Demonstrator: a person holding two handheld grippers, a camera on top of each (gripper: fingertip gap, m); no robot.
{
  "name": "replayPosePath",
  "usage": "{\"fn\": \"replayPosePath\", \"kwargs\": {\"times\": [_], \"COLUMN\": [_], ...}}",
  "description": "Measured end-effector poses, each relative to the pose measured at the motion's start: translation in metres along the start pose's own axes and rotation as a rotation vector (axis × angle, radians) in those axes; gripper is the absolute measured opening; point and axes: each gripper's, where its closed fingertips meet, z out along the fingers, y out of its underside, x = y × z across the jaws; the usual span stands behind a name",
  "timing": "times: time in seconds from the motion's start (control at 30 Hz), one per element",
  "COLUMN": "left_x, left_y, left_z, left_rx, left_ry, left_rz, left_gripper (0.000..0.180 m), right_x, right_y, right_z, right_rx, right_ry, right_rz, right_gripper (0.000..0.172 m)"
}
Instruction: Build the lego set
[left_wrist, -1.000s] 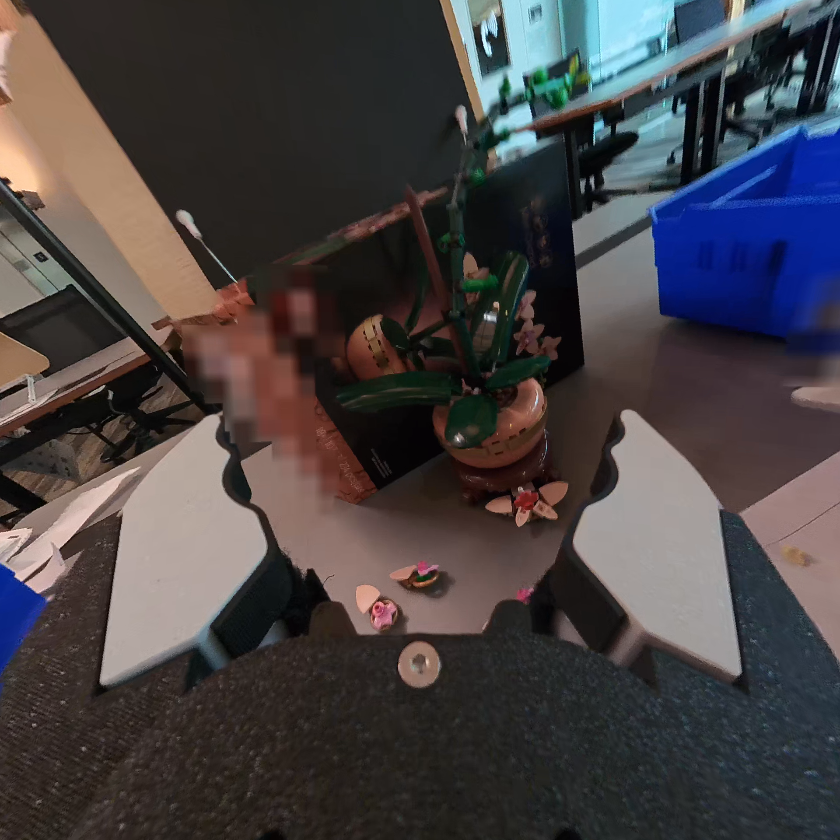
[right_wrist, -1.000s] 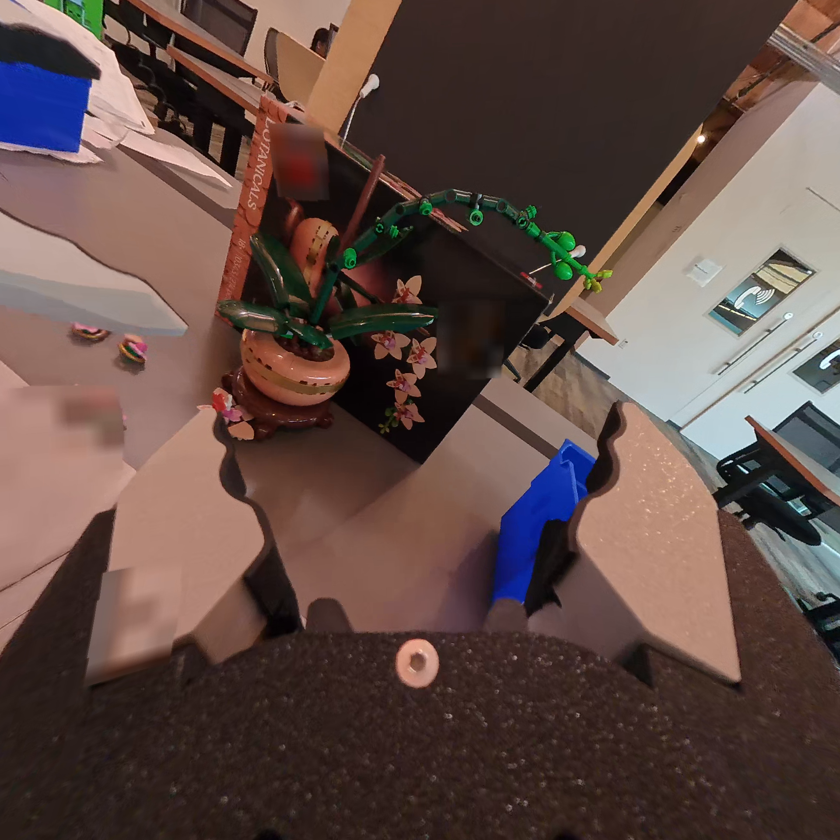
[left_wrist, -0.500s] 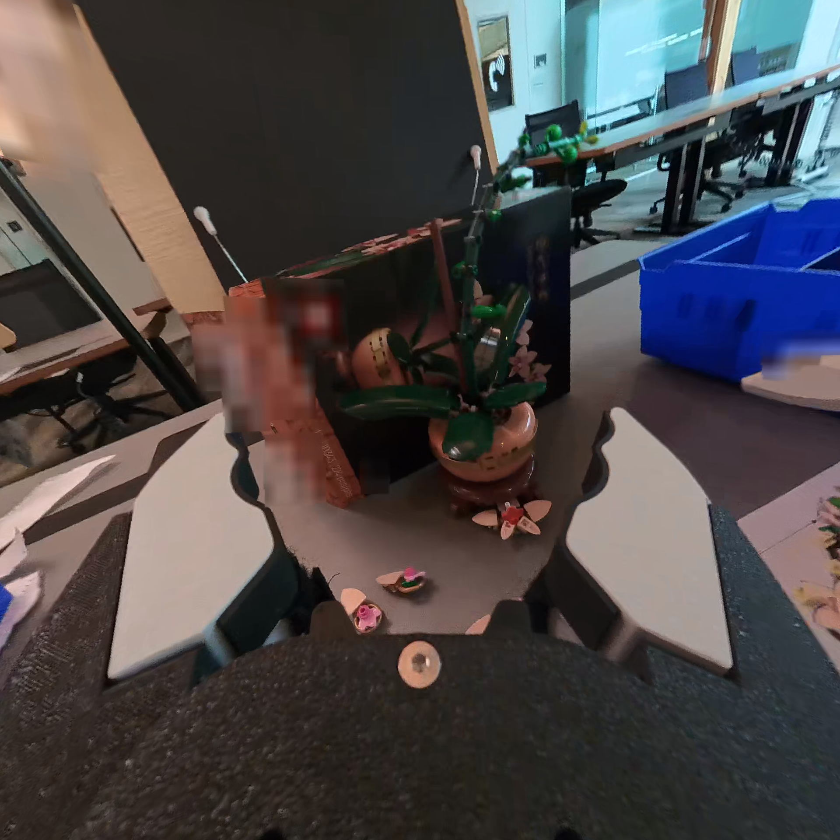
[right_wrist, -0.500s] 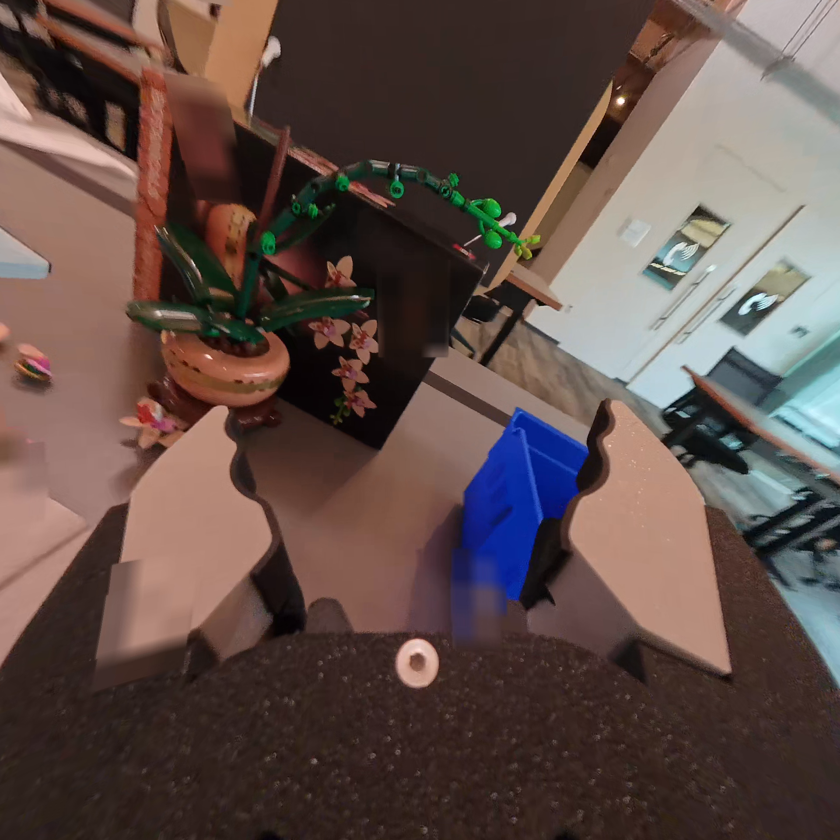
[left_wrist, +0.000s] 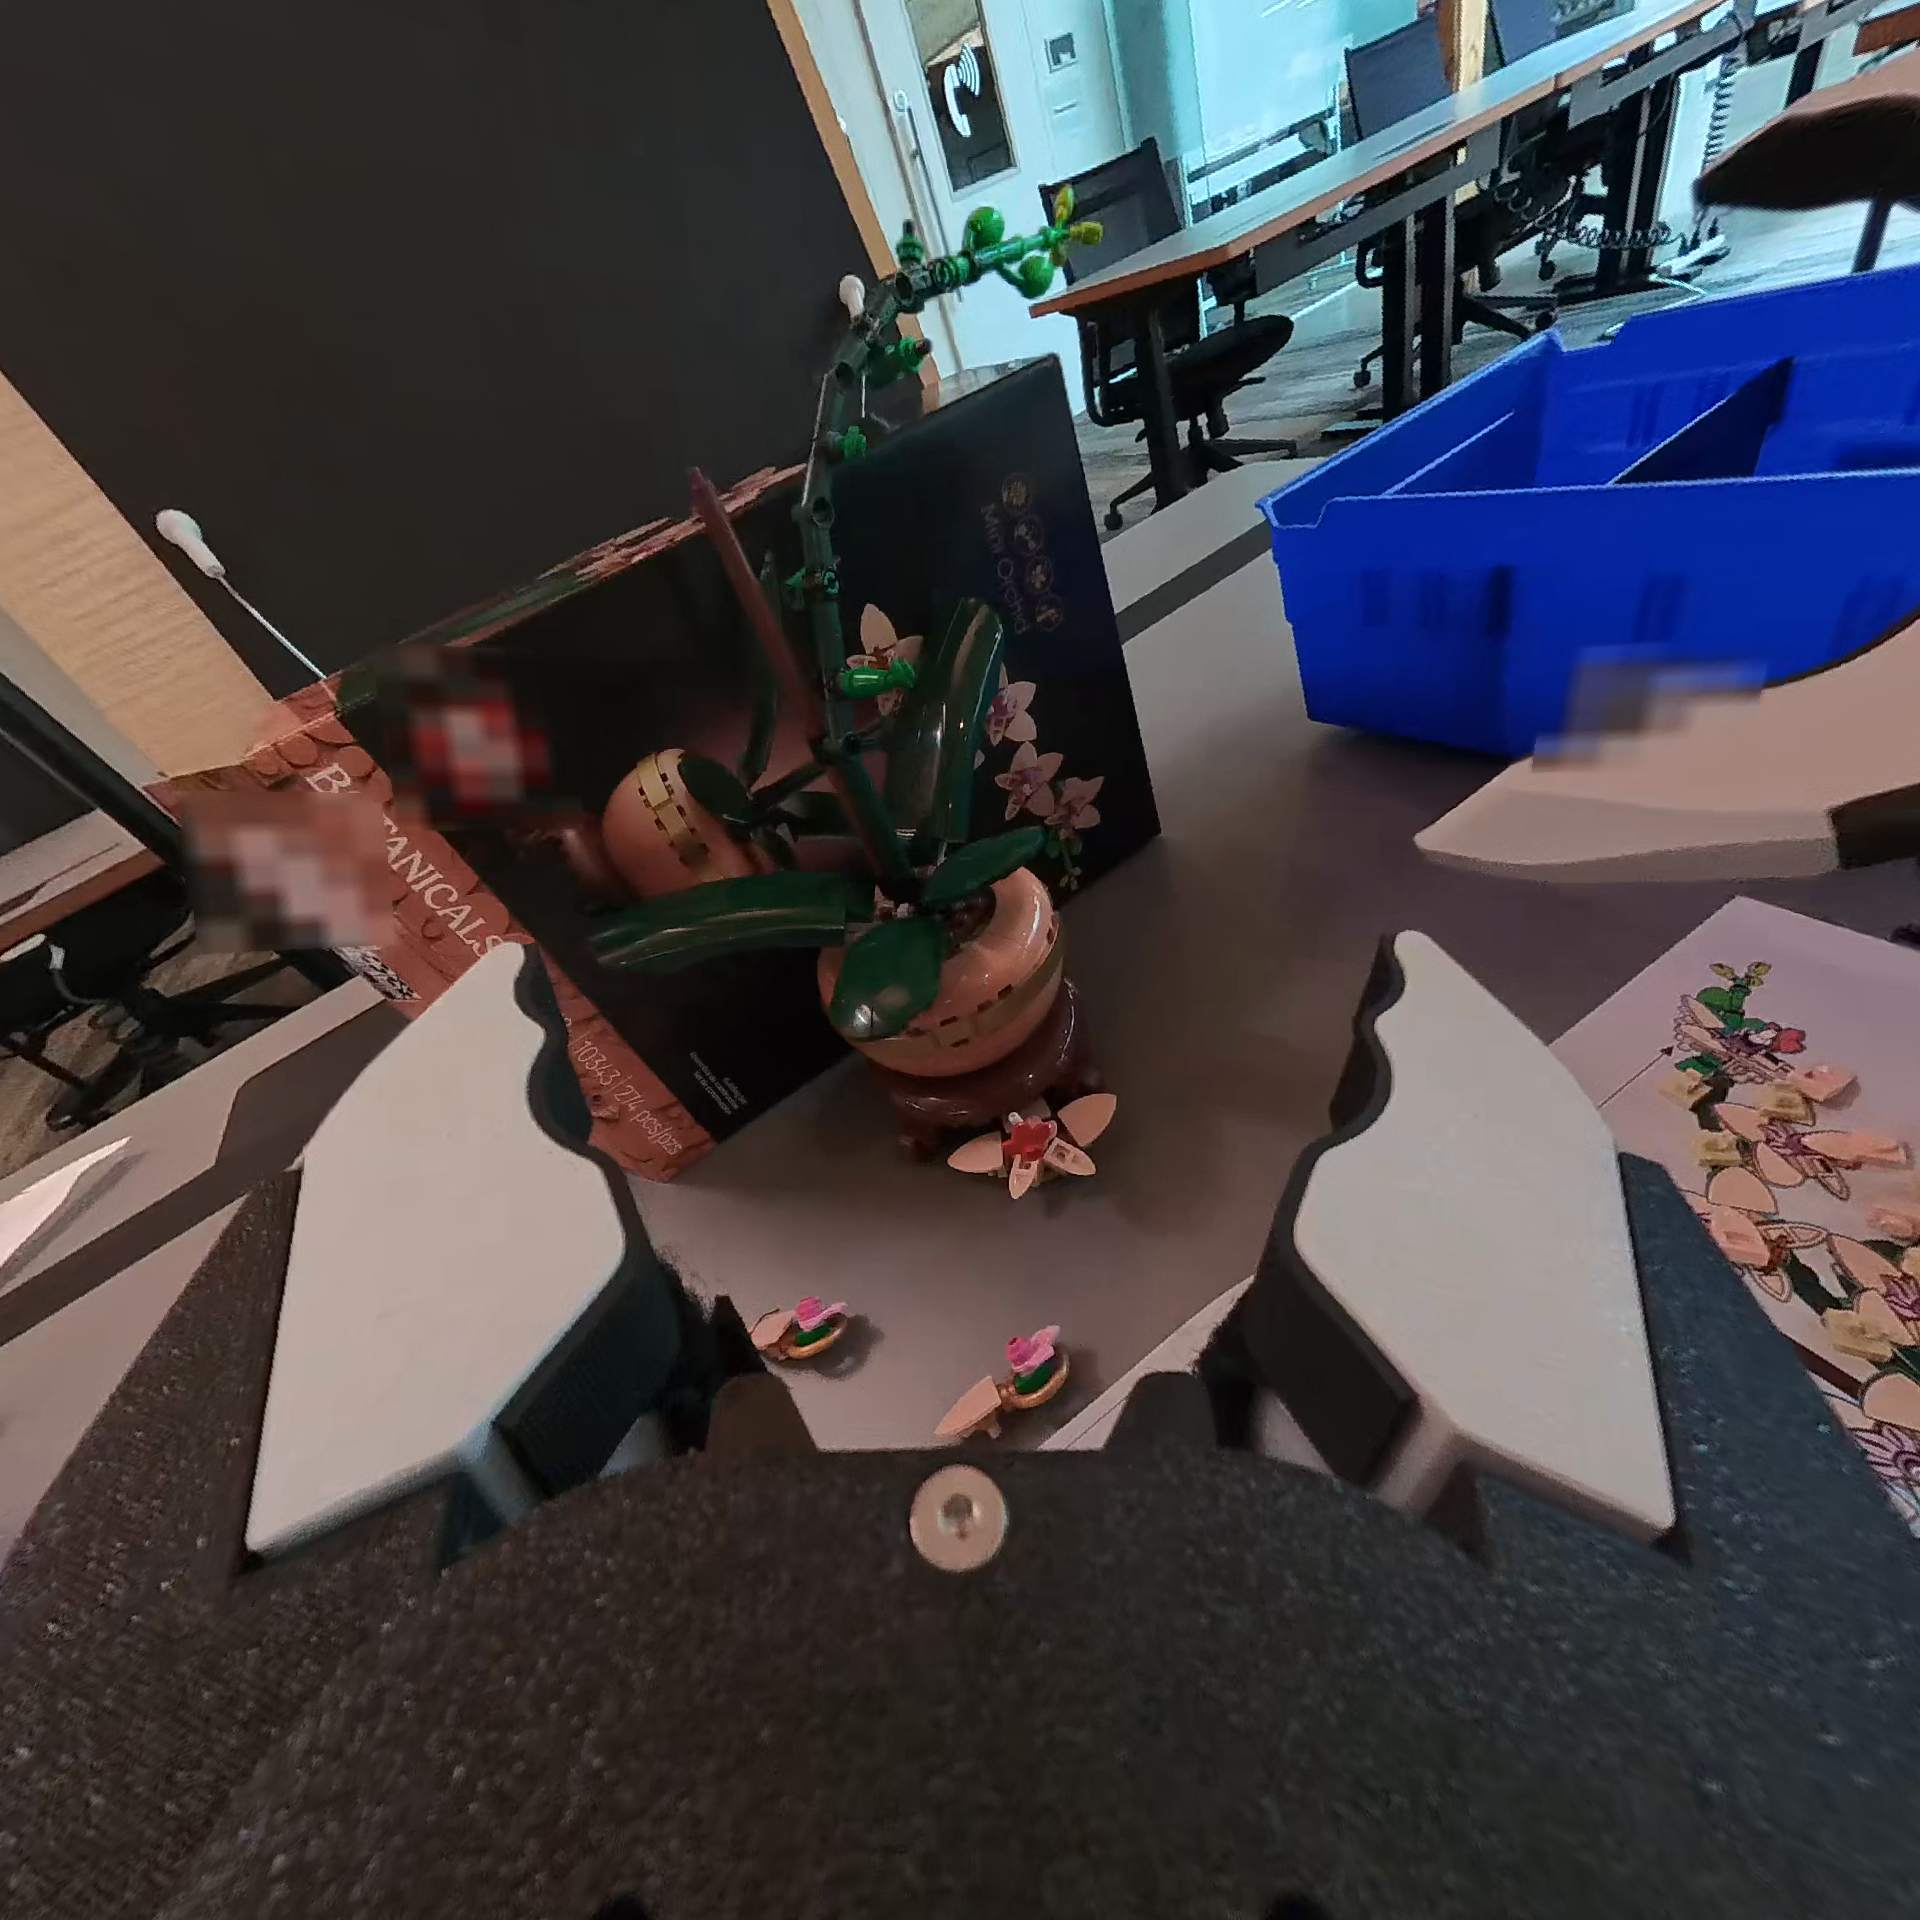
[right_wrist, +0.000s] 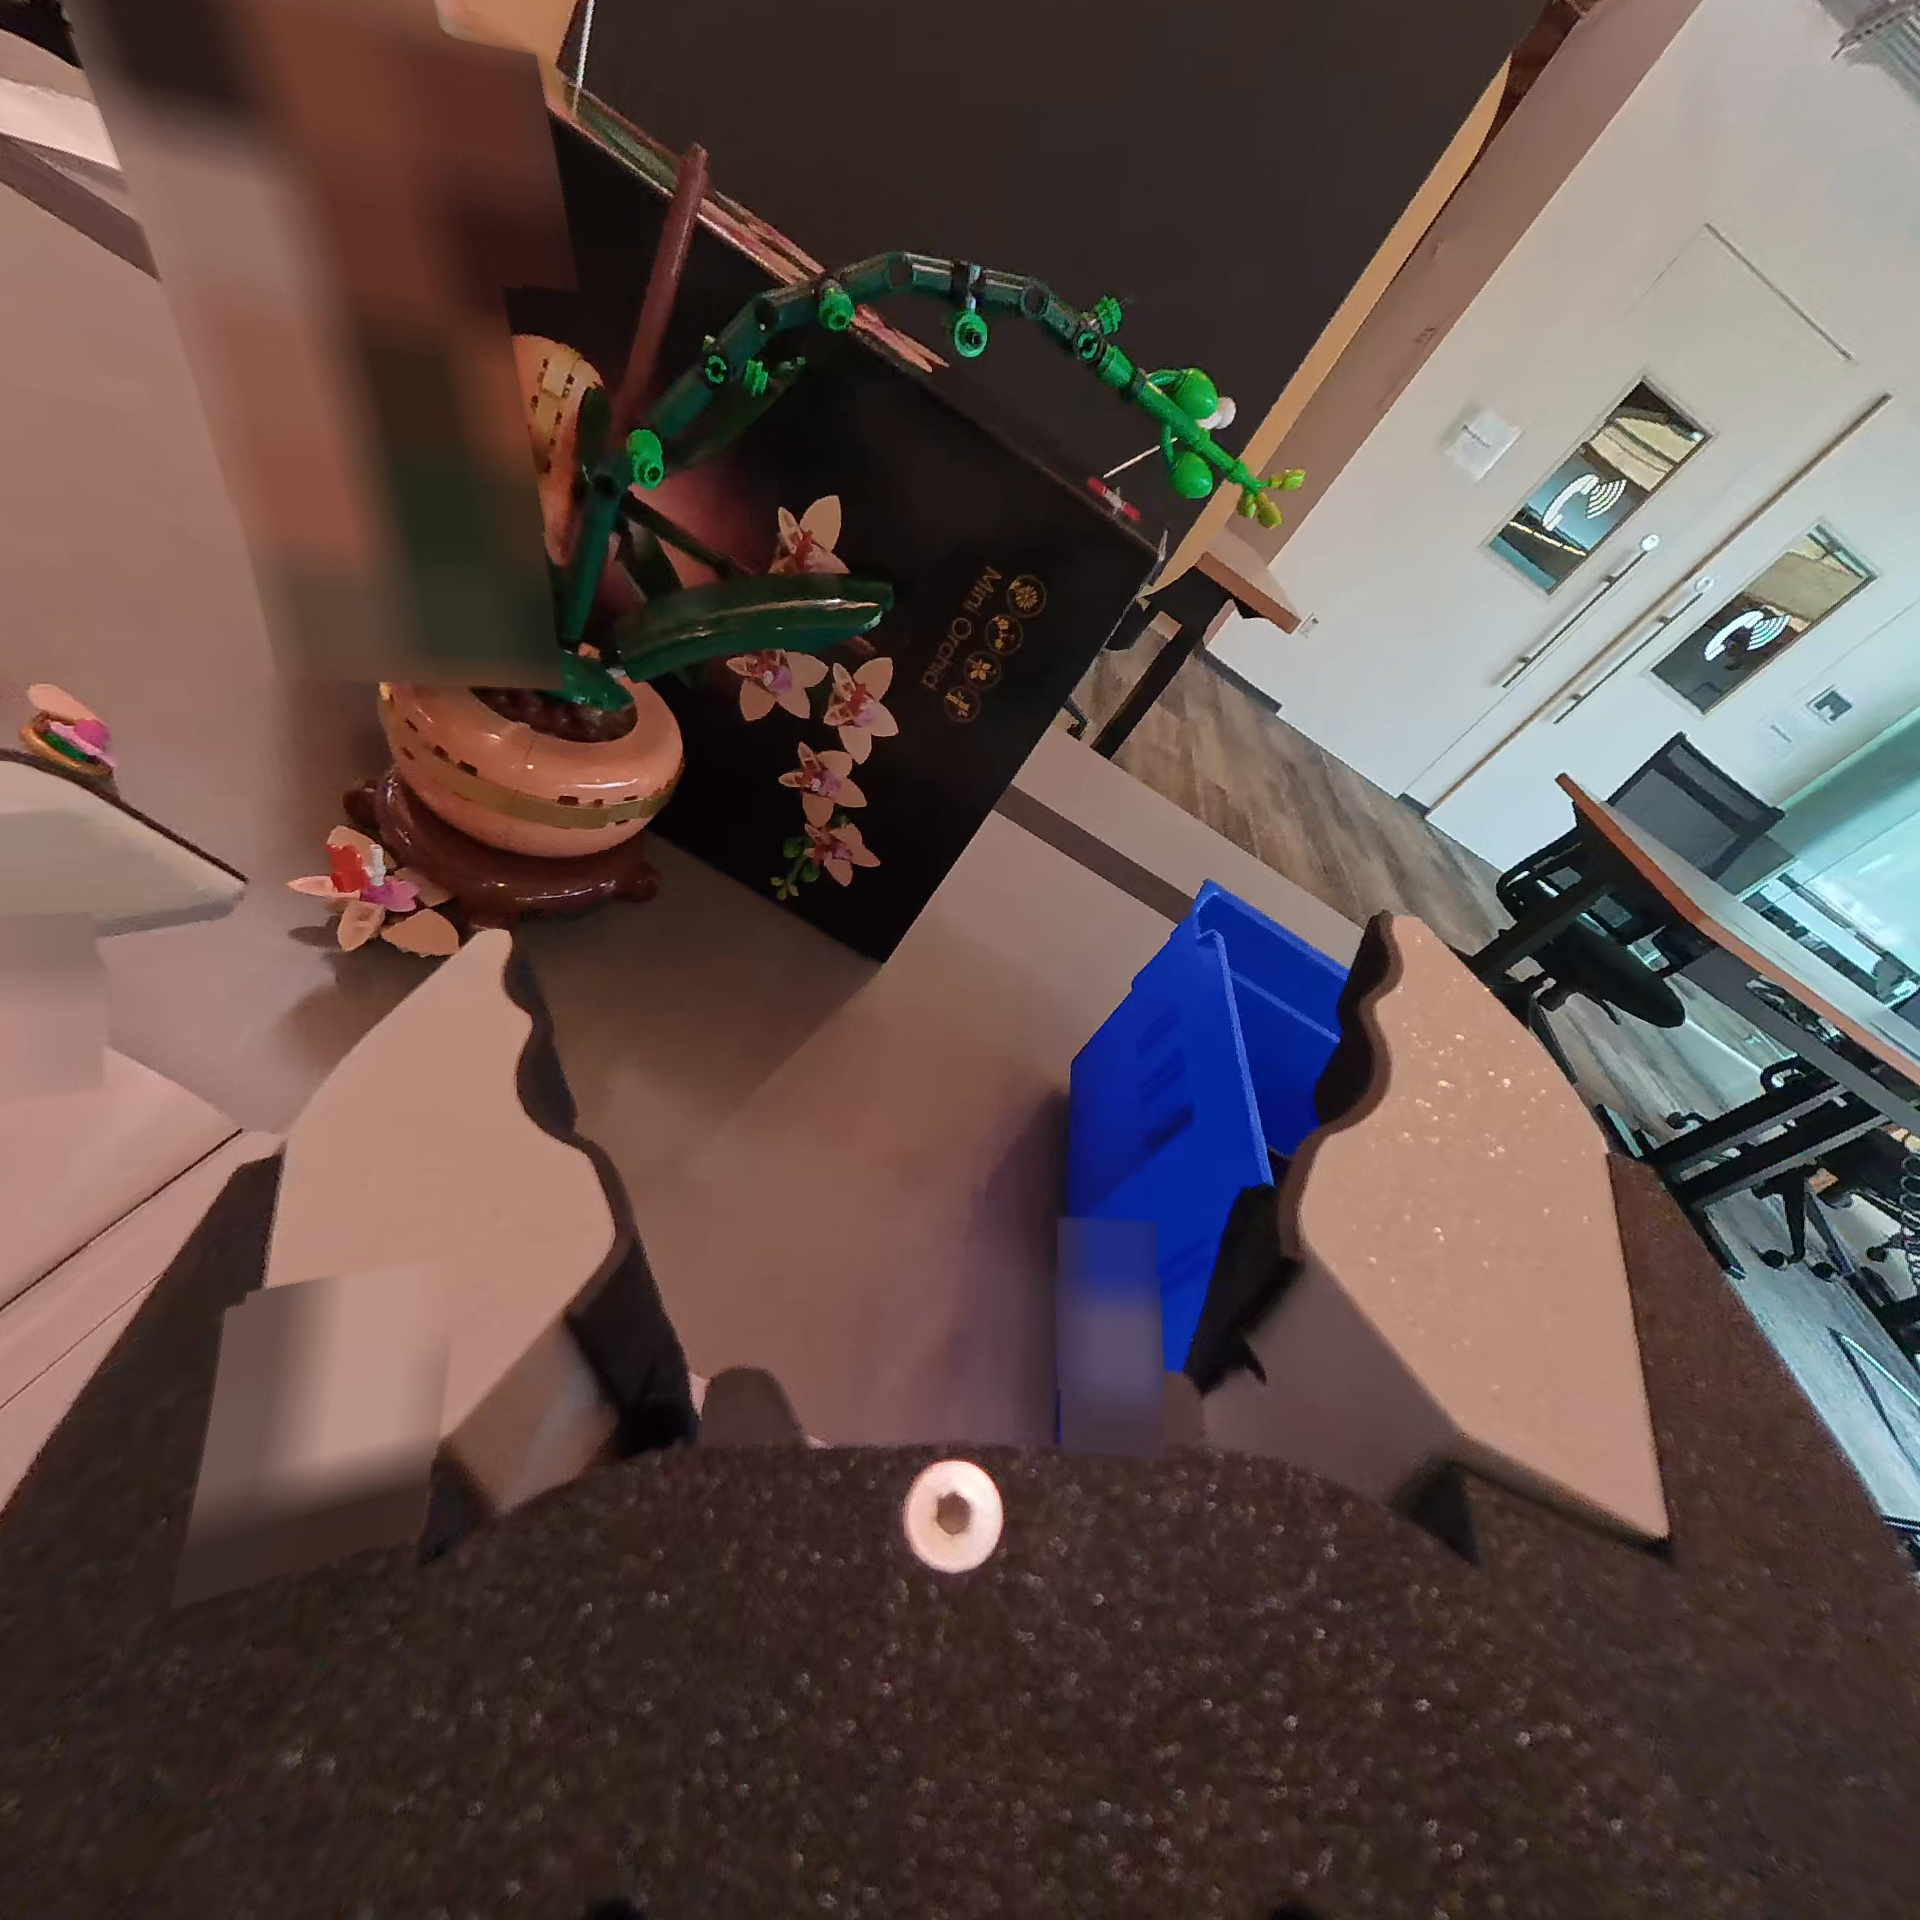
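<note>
Grey tabletop (left_wrist: 1247, 935) carries a brick-built orchid (left_wrist: 940, 997): a peach pot on a brown stand, dark leaves, and a green stem arching up bare of blooms. It stands just in front of its box (left_wrist: 977, 665), which is upright behind it, probably so that the printed picture can serve as a reference. One built flower (left_wrist: 1029, 1143) lies touching the stand's foot, and two smaller flower pieces (left_wrist: 805, 1330) (left_wrist: 1013, 1377) lie apart nearer the camera, spread out singly as if to be easy to pick. A printed sheet (left_wrist: 1766, 1143) lies flat to the right, and a blue bin (left_wrist: 1558, 582) sits well beyond it.

The left gripper (left_wrist: 956, 997) is spread wide and empty, raised above the table with the pot framed between its fingers and touching nothing. The right gripper (right_wrist: 935, 987) is likewise wide open with nothing in it, aimed at bare table between the box and the bin (right_wrist: 1195, 1091), with the orchid (right_wrist: 530, 769) off to its left.

Compared with a second ago, the left view has levelled and steadied, the sheet has come into sight at its right, and the pot sits nearer its centre. The right view has tilted further and drawn closer to the bin.
</note>
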Motion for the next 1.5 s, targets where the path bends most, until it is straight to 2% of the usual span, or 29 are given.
{"fn": "replayPosePath", "kwargs": {"times": [1.1,1.17,1.2,1.23,1.27,1.3,1.37,1.4,1.5], "left_x": [-0.006,-0.007,-0.006,-0.003,0.001,0.000,0.002,0.002,0.002], "left_y": [0.004,0.003,0.003,0.002,-0.002,-0.008,-0.013,-0.014,-0.010], "left_z": [0.000,0.000,-0.001,-0.003,-0.007,-0.010,-0.013,-0.014,-0.013], "left_rx": [-0.026,-0.024,-0.020,-0.007,0.026,0.061,0.077,0.075,0.053], "left_ry": [-0.016,-0.014,-0.007,0.019,0.046,0.042,0.057,0.055,0.059], "left_rz": [0.032,0.034,0.041,0.071,0.104,0.097,0.092,0.102,0.116], "left_gripper": [0.140,0.137,0.125,0.080,0.016,0.000,0.000,0.000,0.000], "right_x": [0.002,0.003,0.003,0.003,0.002,0.000,-0.002,-0.001,-0.005], "right_y": [0.004,0.003,0.003,0.004,0.005,0.004,-0.007,-0.012,-0.013], "right_z": [0.001,0.001,0.001,0.000,-0.001,-0.004,-0.010,-0.012,-0.013], "right_rx": [-0.012,-0.011,-0.011,-0.014,-0.022,-0.017,0.069,0.107,0.095], "right_ry": [0.009,0.011,0.011,0.007,-0.003,-0.019,-0.034,-0.024,-0.043], "right_rz": [-0.037,-0.037,-0.037,-0.039,-0.046,-0.064,-0.121,-0.131,-0.150], "right_gripper": [0.132,0.132,0.132,0.129,0.112,0.073,0.000,0.000,0.000]}}
